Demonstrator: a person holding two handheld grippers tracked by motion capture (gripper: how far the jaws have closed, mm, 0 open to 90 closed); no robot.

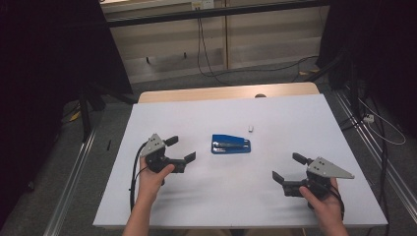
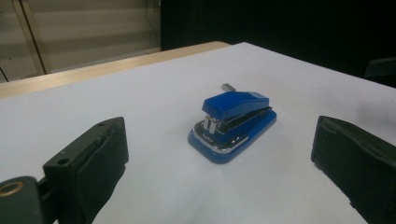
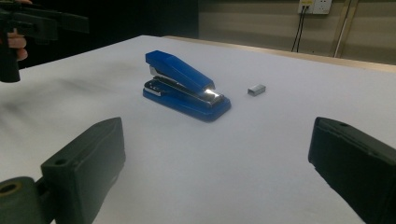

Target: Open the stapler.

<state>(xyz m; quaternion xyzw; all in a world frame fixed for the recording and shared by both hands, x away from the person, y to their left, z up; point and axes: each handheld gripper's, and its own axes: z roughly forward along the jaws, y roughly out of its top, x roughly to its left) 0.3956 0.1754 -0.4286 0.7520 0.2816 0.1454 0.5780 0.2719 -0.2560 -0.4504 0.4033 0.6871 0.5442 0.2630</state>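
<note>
Left gripper spread wide, holding nothing, hovering over the near left part of the white table; right gripper likewise spread wide and bare, over the near right part. Both aimed inward, toward the middle.

Between them, well apart from either, a blue stapler lying flat near the table's centre, closed, long axis running left to right in the high view. Seen along the left gripper's jaws, metal nose end nearest, lid sloping up and away. Seen from the right gripper view, a bright glint on chrome at the near end.

Likely rigid and fairly dense for its size: plastic shell over a metal core. Glossy lid and base, so probably slippery under the pads. Hinged, too; squeezing top to bottom could fire a staple or let the lid rock. Best taken across the two long flanks of the base, low and near mid-length, for balance and no tipping.

Just beyond, near but not touching, a small grey strip of staples: light, brittle, probably apt to skid or break apart if nudged.

Farther off, the wooden table edge, then cables on the floor.
</note>
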